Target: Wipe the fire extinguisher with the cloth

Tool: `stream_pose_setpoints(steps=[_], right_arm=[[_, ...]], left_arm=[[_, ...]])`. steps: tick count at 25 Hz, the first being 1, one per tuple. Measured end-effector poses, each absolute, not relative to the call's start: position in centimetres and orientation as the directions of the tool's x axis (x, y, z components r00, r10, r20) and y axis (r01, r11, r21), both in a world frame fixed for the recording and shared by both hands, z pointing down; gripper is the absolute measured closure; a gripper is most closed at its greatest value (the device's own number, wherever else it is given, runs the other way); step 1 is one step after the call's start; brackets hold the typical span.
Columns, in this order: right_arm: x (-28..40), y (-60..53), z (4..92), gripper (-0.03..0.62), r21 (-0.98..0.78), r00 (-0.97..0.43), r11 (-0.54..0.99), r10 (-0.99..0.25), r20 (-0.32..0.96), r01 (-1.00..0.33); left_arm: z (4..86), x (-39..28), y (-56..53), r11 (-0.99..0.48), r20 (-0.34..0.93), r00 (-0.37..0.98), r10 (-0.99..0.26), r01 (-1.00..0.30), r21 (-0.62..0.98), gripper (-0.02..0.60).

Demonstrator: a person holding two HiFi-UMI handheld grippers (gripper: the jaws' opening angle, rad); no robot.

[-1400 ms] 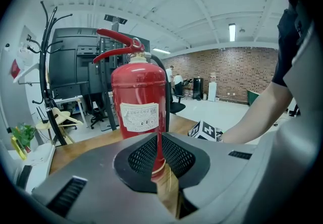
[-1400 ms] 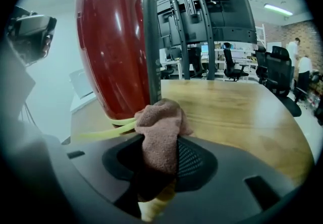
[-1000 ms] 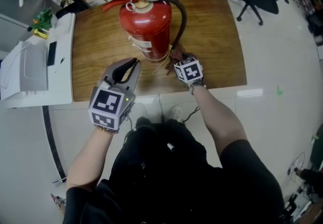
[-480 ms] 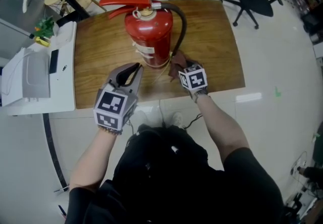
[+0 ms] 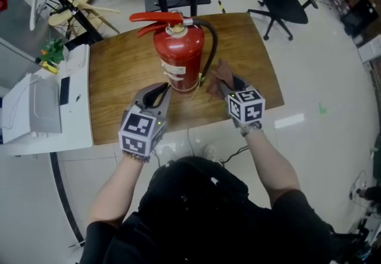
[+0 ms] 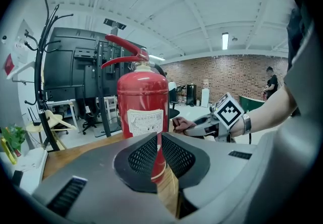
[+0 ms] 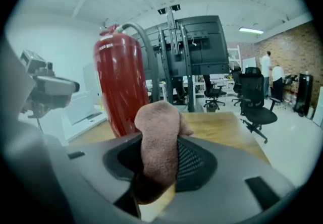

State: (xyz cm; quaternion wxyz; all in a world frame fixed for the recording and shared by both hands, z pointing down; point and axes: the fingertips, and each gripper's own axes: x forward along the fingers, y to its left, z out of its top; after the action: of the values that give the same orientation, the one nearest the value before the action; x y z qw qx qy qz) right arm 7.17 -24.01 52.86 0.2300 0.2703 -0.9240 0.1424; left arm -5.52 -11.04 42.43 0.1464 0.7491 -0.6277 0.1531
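A red fire extinguisher (image 5: 178, 57) with a black hose stands upright on the wooden table (image 5: 119, 78). My right gripper (image 5: 225, 85) is shut on a brown cloth (image 5: 223, 72), held in the air just right of the cylinder and apart from it. In the right gripper view the cloth (image 7: 159, 137) bulges up between the jaws, with the extinguisher (image 7: 119, 87) to the left. My left gripper (image 5: 159, 89) is shut with nothing in it, pointing at the cylinder's lower front. The left gripper view shows the extinguisher (image 6: 143, 102) close ahead and the cloth (image 6: 182, 124) at its right.
A white machine (image 5: 36, 108) sits on a white stand left of the table. A black office chair (image 5: 286, 1) stands beyond the table's far right corner, and a coat stand (image 5: 71, 1) at the far left. Two people (image 7: 266, 74) stand far off.
My right gripper has risen with the cloth from the table by the extinguisher's base to beside its body. The left gripper has stayed in place.
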Motion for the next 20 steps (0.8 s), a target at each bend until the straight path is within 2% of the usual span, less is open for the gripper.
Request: stream_pose_setpoints(steps=[7, 12, 20], right_arm=[[6.8, -22.7, 41.2, 0.427, -0.077, -0.786, 0.814, -0.523, 0.33, -0.575], [4.8, -20.4, 34.0, 0.427, 0.004, -0.811, 0.831, -0.543, 0.215, -0.556], [0.5, -17.8, 28.7, 0.427, 0.119, -0.82, 0.833, -0.554, 0.145, -0.541]], left_arm=[[41.4, -6.5, -10.9, -0.22, 0.388, 0.212, -0.897, -0.975, 0.025, 0.558], [40.8, -7.6, -10.3, -0.247, 0.371, 0.236, -0.898, -0.969, 0.017, 0.558], [39.6, -10.1, -9.5, -0.27, 0.345, 0.252, -0.904, -0.963, -0.004, 0.558]])
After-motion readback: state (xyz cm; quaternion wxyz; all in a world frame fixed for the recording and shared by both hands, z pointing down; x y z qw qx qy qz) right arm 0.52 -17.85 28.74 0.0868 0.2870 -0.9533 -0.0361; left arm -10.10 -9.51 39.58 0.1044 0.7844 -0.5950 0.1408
